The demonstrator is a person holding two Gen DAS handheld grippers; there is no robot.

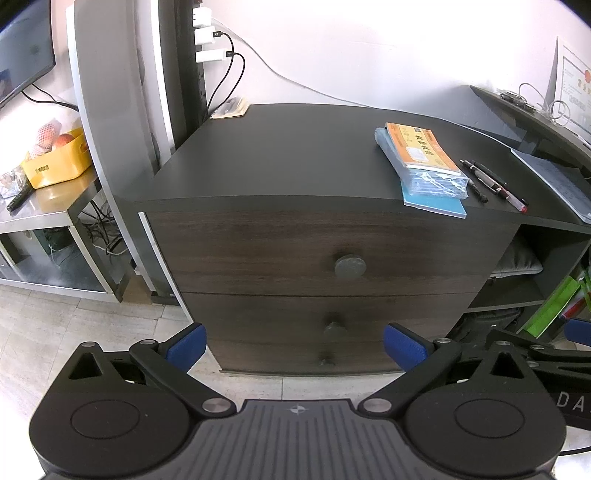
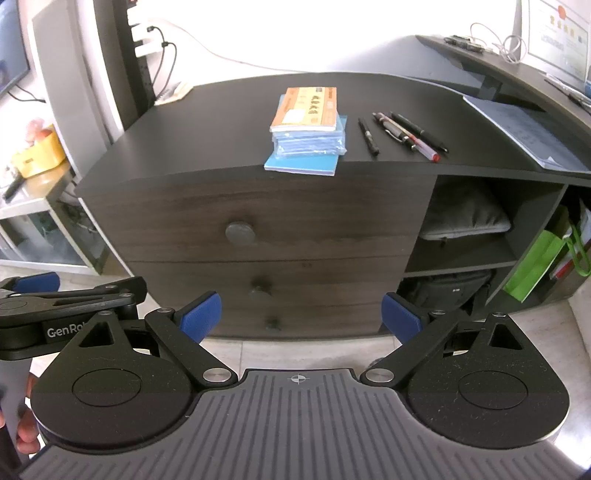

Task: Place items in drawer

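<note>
A dark wood cabinet has three closed drawers; the top drawer (image 1: 332, 251) (image 2: 258, 218) has a round knob (image 1: 350, 266) (image 2: 240, 233). On its top lies a stack of an orange booklet (image 1: 421, 149) (image 2: 308, 107), a clear packet and a blue notebook (image 1: 434, 197) (image 2: 301, 162). Several pens (image 1: 493, 182) (image 2: 406, 134) lie to the right of the stack. My left gripper (image 1: 293, 345) is open and empty, in front of the lower drawers. My right gripper (image 2: 301, 314) is open and empty, beside it on the right.
A steel table with a yellow fruit basket (image 1: 55, 162) stands at the left. Open shelves at the right hold a grey sleeve (image 2: 465, 221), a black bag (image 2: 447, 291) and a green bag (image 2: 535, 266). A paper sheet (image 2: 524, 129) lies on the desk. Chargers (image 1: 207, 35) hang behind.
</note>
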